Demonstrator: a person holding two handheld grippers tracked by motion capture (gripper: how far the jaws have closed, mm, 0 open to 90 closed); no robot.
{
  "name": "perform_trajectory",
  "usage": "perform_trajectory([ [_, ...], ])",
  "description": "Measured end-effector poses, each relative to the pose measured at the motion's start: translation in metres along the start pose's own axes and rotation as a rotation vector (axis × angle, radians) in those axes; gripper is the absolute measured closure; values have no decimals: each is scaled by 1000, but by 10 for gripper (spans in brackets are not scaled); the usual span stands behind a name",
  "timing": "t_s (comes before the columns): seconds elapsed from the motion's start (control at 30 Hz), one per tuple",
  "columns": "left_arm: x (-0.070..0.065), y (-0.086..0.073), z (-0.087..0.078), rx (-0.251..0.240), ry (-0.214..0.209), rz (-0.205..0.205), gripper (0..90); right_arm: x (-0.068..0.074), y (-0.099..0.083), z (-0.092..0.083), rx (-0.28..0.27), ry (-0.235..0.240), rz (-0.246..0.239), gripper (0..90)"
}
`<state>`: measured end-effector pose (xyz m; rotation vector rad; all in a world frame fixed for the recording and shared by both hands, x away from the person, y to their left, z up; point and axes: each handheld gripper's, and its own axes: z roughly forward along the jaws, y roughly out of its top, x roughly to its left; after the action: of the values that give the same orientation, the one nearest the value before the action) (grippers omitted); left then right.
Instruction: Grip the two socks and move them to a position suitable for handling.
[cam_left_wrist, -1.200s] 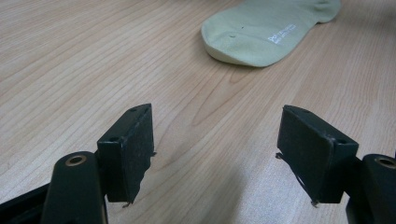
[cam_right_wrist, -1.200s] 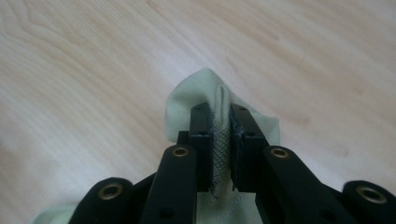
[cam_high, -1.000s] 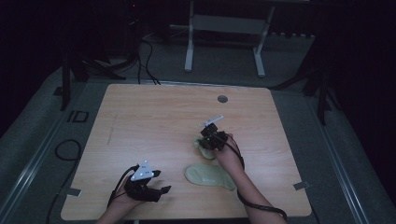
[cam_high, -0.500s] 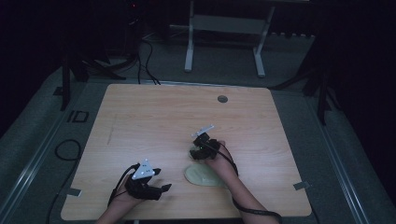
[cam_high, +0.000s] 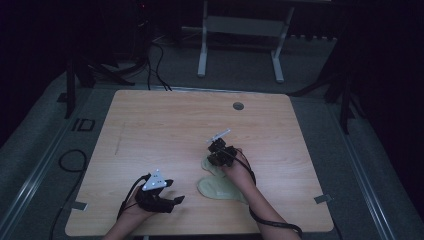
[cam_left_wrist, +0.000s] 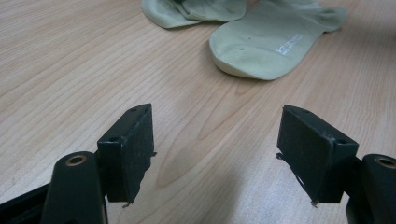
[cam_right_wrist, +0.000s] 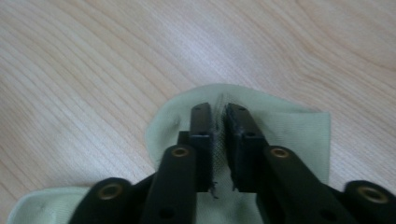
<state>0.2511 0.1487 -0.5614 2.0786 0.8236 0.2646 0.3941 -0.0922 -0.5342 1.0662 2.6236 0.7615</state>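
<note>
Two pale green socks lie on the wooden table. One sock (cam_high: 218, 188) lies flat near the front edge, its toe (cam_left_wrist: 261, 49) ahead of my left gripper. The second sock (cam_high: 208, 163) is bunched just beyond it. My right gripper (cam_high: 215, 156) is shut on this second sock, a fold of fabric (cam_right_wrist: 218, 122) pinched between its two black jaws. My left gripper (cam_high: 172, 200) rests low at the front left, open, with bare wood between its jaws (cam_left_wrist: 215, 140).
The wooden table (cam_high: 160, 130) has a small round grommet (cam_high: 238, 106) near its far edge. Cables (cam_high: 70, 162) trail on the grey floor to the left, and a white stand frame (cam_high: 240, 30) stands beyond the table.
My right gripper moved left and toward the person, dragging the bunched sock closer to the flat one. The left gripper stayed in place.
</note>
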Motion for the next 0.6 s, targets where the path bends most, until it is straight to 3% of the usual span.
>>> perform_trajectory([
  [0.13,2,3,1,-2,-5,-7,271,-5,1,-12,-34,3,17,843],
  [0.23,4,8,2,-8,-15,-5,330,-9,2,-23,-63,10,35,842],
  [0.3,5,16,4,-20,-2,13,497,-13,1,-30,-80,14,43,843],
  [0.4,8,33,9,-19,50,56,760,-20,-1,-37,-87,20,58,843],
  [0.47,11,47,17,-9,64,69,881,-24,-3,-39,-92,18,71,843],
  [0.5,11,54,22,-5,66,68,888,-25,-3,-40,-91,24,72,843],
  [0.6,11,75,42,18,66,117,893,-28,-5,-40,-88,41,77,843],
])
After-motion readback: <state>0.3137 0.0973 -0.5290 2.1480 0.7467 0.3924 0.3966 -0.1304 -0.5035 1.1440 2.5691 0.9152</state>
